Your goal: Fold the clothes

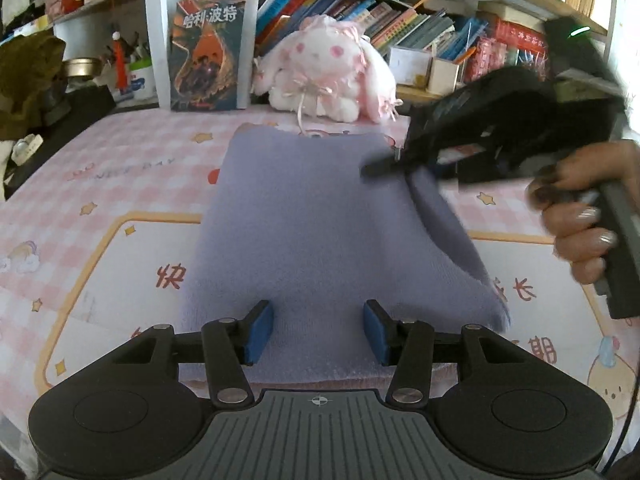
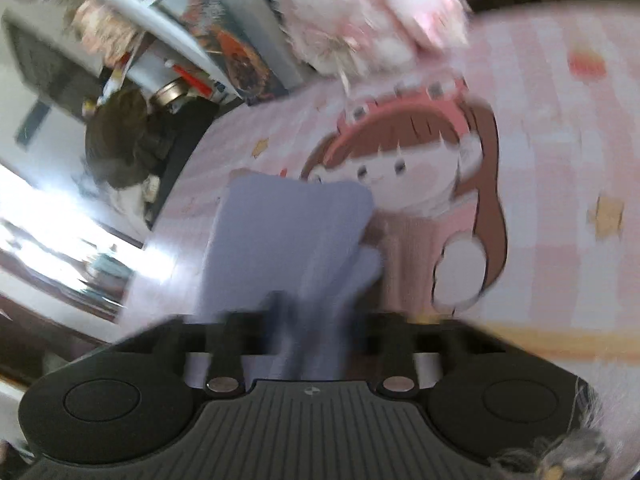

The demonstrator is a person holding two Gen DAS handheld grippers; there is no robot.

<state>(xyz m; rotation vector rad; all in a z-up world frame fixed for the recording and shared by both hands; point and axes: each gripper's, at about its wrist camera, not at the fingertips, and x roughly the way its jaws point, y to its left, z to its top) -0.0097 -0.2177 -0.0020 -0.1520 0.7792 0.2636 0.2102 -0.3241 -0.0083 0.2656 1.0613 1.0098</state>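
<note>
The left gripper's (image 1: 318, 332) blue fingers (image 1: 258, 332) are standing wide apart over the near edge of the lavender cloth (image 1: 312, 220), holding nothing. The right gripper (image 1: 404, 166) is pinching and lifting the cloth's right edge off the pink mat (image 1: 120, 168), the hand (image 1: 580, 220) gripping its handle at right. On far shelves, books (image 1: 360, 8) are leaning behind a plush bunny (image 1: 324, 68).
</note>
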